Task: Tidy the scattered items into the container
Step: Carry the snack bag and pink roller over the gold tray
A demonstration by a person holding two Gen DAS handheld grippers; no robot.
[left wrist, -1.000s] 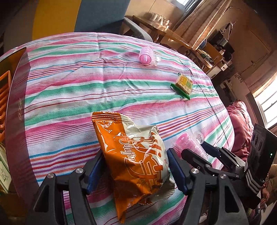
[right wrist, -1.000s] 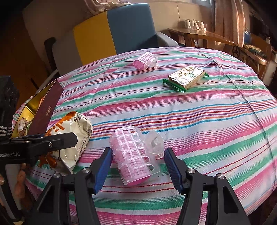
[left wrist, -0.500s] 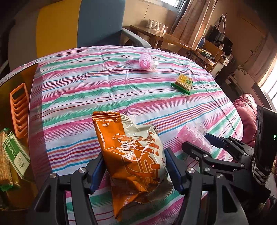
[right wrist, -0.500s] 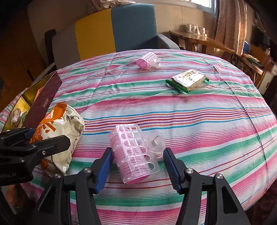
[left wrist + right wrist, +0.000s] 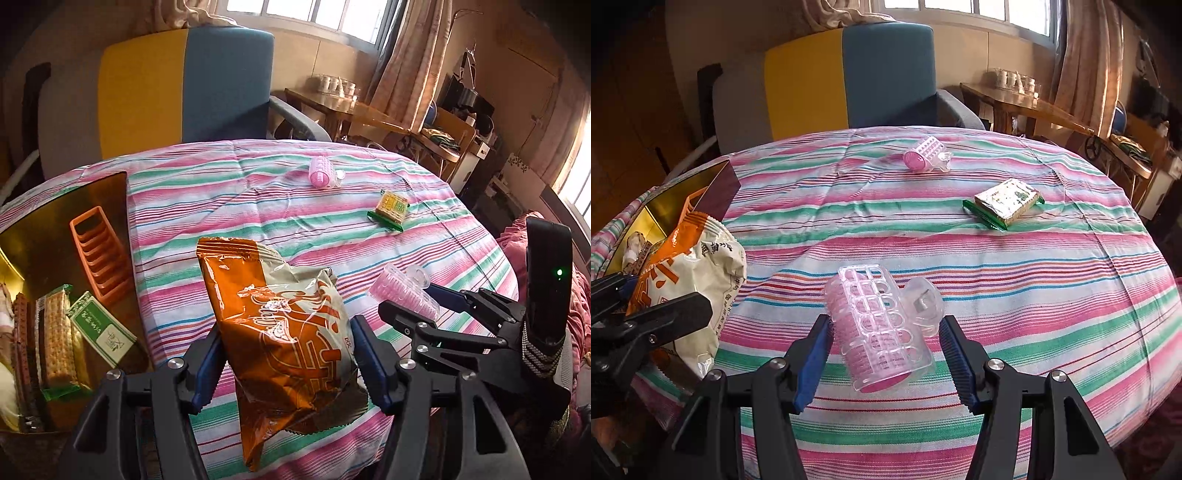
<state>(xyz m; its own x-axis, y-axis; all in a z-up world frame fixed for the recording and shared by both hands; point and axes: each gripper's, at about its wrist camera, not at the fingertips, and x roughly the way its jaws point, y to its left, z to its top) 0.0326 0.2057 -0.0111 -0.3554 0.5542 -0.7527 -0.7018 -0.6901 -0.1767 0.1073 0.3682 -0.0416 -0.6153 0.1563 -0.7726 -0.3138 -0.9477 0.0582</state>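
Left gripper: clamped on orange snack bag
Right gripper: grasping pink hair roller
Container: left of both

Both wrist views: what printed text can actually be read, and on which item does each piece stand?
Orange snack bag: large stylised characters, not legible.
Same bag's pale side: small printed characters, too blurred.
Green-and-white packet in the container: characters too small.
Biscuit pack: print unreadable.

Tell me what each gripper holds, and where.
Left gripper clamps the snack bag across its lower middle. Right gripper clamps the pink hair roller by its sides.
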